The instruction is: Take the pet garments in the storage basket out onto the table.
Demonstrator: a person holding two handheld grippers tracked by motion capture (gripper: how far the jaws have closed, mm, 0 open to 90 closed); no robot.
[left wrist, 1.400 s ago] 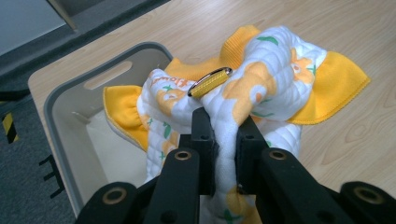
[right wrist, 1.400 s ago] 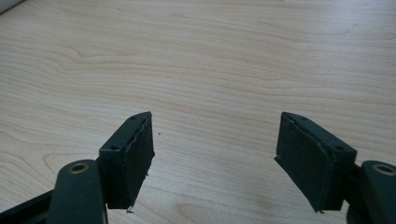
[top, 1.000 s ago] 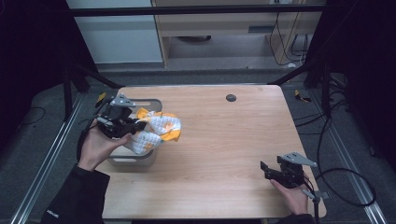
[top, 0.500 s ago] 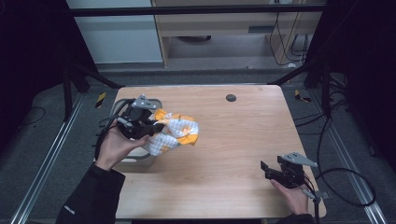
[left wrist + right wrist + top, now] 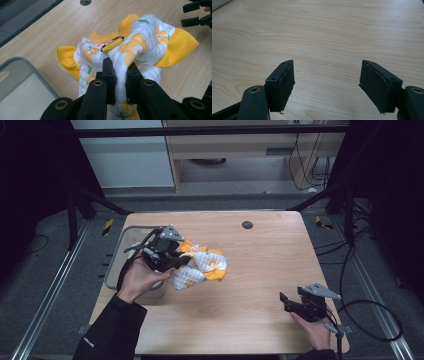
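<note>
A small quilted garment (image 5: 202, 266), white with orange and green prints and orange trim, hangs bunched over the table's left half. My left gripper (image 5: 176, 262) is shut on a white fold of it; in the left gripper view the garment (image 5: 140, 47) spreads beyond the pads, and the left gripper (image 5: 120, 72) pinches the fold tight. A yellow tag (image 5: 112, 44) sticks out of the cloth. My right gripper (image 5: 286, 301) rests near the table's front right corner, and in the right gripper view the right gripper (image 5: 326, 82) is open with bare wood between its pads.
A grey plastic bin (image 5: 118, 261) stands at the table's left edge, partly under my left hand, and its rim (image 5: 27, 67) shows in the left gripper view. A small dark hole (image 5: 247, 225) marks the tabletop near the back. Metal frame bars and cables surround the table.
My left hand has carried the garment rightward, from over the bin towards the middle of the table. The right gripper has stayed where it was.
</note>
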